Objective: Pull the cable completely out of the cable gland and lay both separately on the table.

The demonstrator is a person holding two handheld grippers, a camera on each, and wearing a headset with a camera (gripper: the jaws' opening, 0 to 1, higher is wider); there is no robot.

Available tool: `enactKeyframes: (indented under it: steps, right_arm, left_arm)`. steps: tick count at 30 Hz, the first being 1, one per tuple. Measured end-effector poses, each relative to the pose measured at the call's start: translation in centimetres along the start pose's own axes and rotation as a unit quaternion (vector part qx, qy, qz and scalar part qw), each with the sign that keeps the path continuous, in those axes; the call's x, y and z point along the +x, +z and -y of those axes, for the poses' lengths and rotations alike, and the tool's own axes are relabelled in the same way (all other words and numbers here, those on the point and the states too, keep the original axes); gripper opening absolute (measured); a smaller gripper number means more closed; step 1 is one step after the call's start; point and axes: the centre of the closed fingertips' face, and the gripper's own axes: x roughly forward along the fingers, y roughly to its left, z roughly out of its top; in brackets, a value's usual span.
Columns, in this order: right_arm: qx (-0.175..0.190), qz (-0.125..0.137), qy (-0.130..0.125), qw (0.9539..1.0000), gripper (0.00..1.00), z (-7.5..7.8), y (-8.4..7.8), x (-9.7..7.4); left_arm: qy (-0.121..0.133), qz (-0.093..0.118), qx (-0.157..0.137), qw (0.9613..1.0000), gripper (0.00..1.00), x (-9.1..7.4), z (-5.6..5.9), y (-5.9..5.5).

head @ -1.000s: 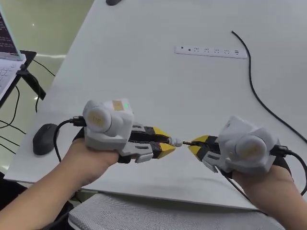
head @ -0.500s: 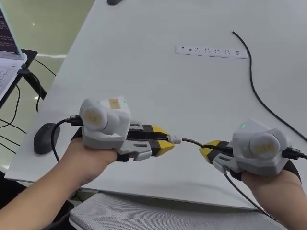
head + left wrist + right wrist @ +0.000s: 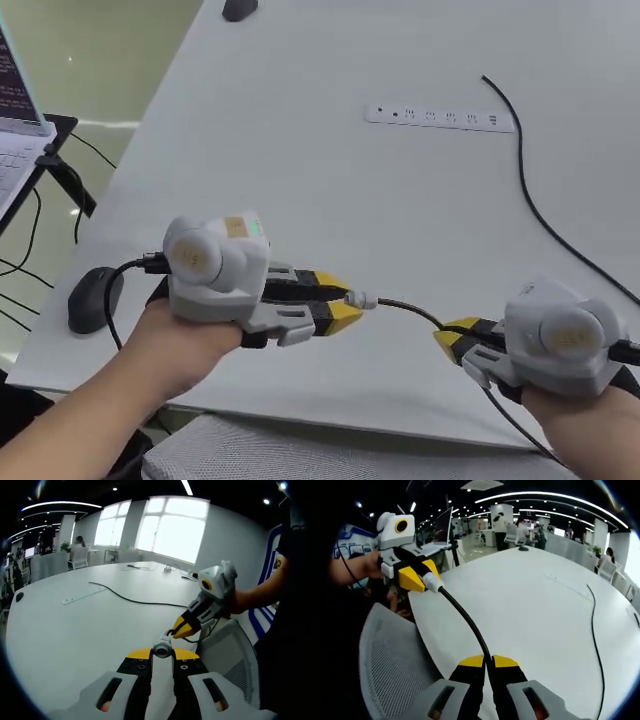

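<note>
My left gripper (image 3: 345, 303) (image 3: 162, 655) is shut on a small white cable gland (image 3: 362, 299) (image 3: 162, 647) (image 3: 433, 585), held above the near edge of the white table (image 3: 330, 170). A black cable (image 3: 410, 309) (image 3: 465, 617) runs out of the gland to my right gripper (image 3: 450, 335) (image 3: 488, 661), which is shut on the cable a short way off. The cable's free end trails down past the right hand. In the left gripper view the right gripper (image 3: 182, 628) faces me close by; in the right gripper view the left gripper (image 3: 417, 577) sits at upper left.
A white power strip (image 3: 440, 117) lies far back on the table with a long black cord (image 3: 540, 210) curving to the right edge. A dark mouse (image 3: 92, 297) sits at the left table edge, a laptop (image 3: 15, 110) beyond it. A grey mesh chair (image 3: 300, 450) is below.
The right gripper has drawn away to the right and down, and a longer stretch of black cable now shows between it and the gland. The left gripper has stayed roughly in place.
</note>
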Motion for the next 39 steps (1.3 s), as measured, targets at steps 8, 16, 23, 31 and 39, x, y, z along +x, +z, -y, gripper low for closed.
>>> enactKeyframes:
  steps: [8, 16, 23, 31, 39]
  right_arm:
    - [-0.003, -0.003, -0.002, 1.0, 0.0, 0.2, -1.0, -0.4]
    - [-0.004, -0.003, -0.011, 0.9999, 0.0, 0.5, -1.3, -0.8]
    - [-0.007, -0.002, -0.015, 0.9999, 0.0, 0.5, -1.4, -1.1]
    - [-0.006, -0.003, -0.018, 0.9998, 0.0, 0.6, -1.3, -1.1]
    - [-0.006, 0.005, -0.019, 0.9998, 0.0, 0.8, 0.2, -1.5]
  left_arm:
    - [0.002, -0.001, 0.0, 1.0, 0.15, -0.2, 0.0, -0.2]
    - [0.003, 0.0, -0.001, 1.0, 0.15, -0.3, 0.2, -0.2]
    - [0.002, -0.001, 0.0, 1.0, 0.15, -0.3, 0.4, -0.4]
    - [0.0, -0.002, 0.0, 1.0, 0.15, -0.2, 0.5, -0.6]
    - [0.0, -0.001, 0.001, 1.0, 0.15, 0.0, 0.3, -0.9]
